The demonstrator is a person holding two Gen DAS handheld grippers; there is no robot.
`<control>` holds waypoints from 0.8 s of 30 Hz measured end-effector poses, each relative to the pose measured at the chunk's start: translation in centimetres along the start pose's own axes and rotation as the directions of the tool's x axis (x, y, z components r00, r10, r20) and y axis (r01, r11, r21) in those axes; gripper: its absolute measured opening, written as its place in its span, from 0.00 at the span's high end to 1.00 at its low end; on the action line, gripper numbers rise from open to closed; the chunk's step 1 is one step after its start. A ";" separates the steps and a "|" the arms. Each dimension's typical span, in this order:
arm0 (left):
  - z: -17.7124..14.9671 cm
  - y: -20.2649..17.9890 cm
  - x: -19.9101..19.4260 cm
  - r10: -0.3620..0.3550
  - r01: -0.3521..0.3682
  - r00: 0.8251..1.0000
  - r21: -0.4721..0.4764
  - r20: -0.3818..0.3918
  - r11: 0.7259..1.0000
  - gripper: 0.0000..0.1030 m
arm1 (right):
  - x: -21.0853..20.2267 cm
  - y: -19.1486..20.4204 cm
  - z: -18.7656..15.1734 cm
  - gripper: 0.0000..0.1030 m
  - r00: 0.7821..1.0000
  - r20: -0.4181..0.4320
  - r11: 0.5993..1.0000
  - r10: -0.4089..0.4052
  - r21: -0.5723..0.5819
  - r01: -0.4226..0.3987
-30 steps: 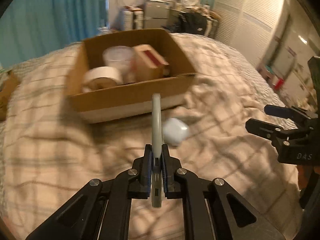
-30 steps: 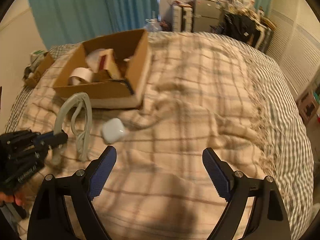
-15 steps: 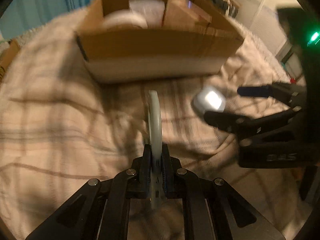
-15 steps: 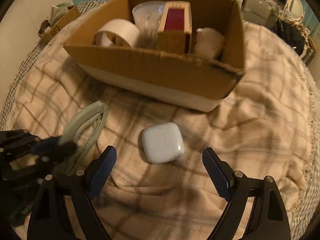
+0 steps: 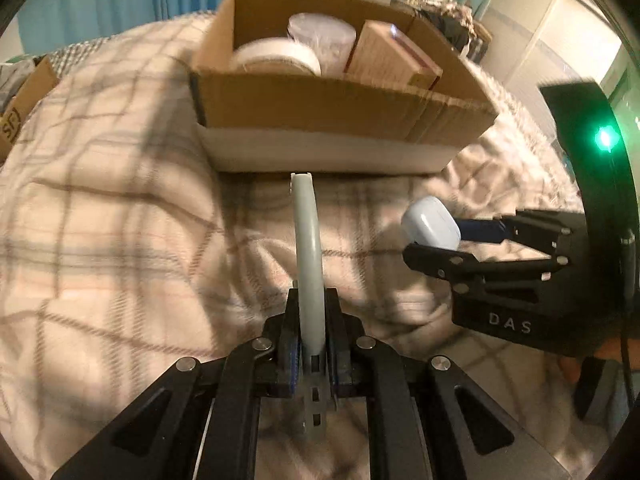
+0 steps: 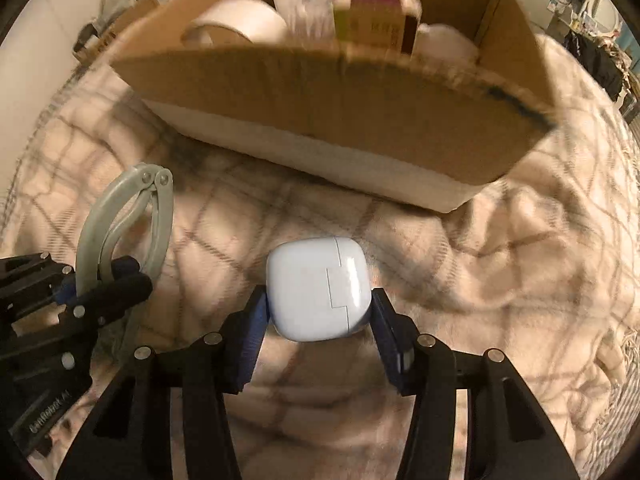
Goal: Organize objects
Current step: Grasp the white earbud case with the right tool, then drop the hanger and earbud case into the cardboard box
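On a bed covered by a checked blanket (image 6: pixel 500 280), the right gripper (image 6: pixel 318 314) is closing around a white earbud case (image 6: pixel 316 288); its blue pads sit at the case's sides, at three and nine o'clock. The left gripper (image 5: pixel 311 344) is clenched on a grey-green hinged tool (image 5: pixel 308 256), at nine o'clock from the case. At twelve o'clock stands a cardboard box (image 6: pixel 320 96) holding a tape roll (image 6: pixel 236 24) and a small carton (image 6: pixel 376 4).
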State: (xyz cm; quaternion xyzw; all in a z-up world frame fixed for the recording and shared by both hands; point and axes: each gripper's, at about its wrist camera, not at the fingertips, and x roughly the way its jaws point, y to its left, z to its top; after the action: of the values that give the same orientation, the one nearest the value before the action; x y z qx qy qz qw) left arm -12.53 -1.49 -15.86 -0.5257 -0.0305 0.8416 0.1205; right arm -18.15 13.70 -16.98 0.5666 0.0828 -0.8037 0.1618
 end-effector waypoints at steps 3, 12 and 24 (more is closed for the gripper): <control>0.1 0.1 -2.2 0.007 -0.007 1.000 -0.004 0.030 1.000 0.90 | -2.5 0.4 -0.7 0.52 0.999 0.040 1.000 -0.011 -0.001 0.011; 3.0 -0.9 -8.2 0.015 -0.017 0.989 0.012 0.149 1.000 0.90 | -11.7 1.3 0.1 0.52 0.982 0.183 0.998 -0.037 -0.033 0.044; 12.0 -1.5 -8.8 0.023 -0.032 0.977 0.042 0.210 0.999 0.90 | -16.6 -1.4 8.8 0.52 0.949 0.307 0.997 -0.077 -0.005 0.082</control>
State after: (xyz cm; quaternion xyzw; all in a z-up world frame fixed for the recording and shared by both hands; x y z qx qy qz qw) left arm -19.33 -1.22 -2.52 -0.4317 -0.0170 0.8943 0.1168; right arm -21.32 14.98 1.53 0.4298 0.0867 -0.8869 0.1453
